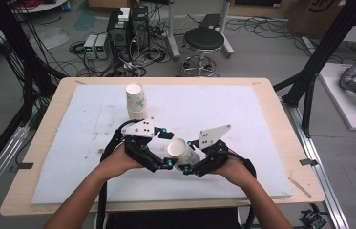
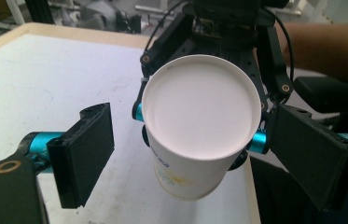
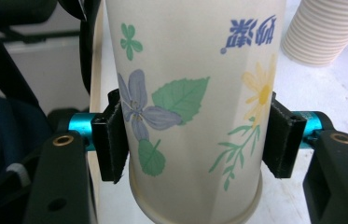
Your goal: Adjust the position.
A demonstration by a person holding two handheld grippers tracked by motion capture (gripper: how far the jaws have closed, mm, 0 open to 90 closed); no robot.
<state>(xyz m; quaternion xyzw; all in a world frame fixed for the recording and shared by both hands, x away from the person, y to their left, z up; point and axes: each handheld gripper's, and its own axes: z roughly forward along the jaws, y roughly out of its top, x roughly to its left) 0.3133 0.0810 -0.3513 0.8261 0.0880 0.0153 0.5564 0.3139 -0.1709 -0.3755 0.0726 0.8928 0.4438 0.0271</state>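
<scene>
Cup [image 1: 183,152] is sitting tilted above the near middle of the white mat [image 1: 242,124], clamped across its flowered wall by the right gripper [image 1: 191,162]; in the right gripper view both pads [image 3: 111,144] are pressing on the cup [image 3: 192,107] from either side. The left gripper [image 1: 166,149] is standing just beside it with its jaws wide, and in the left gripper view the cup [image 2: 199,121] is showing its flat bottom between those parted jaws, touching neither. A cup stack [image 1: 136,101] is standing upright farther back on the mat.
</scene>
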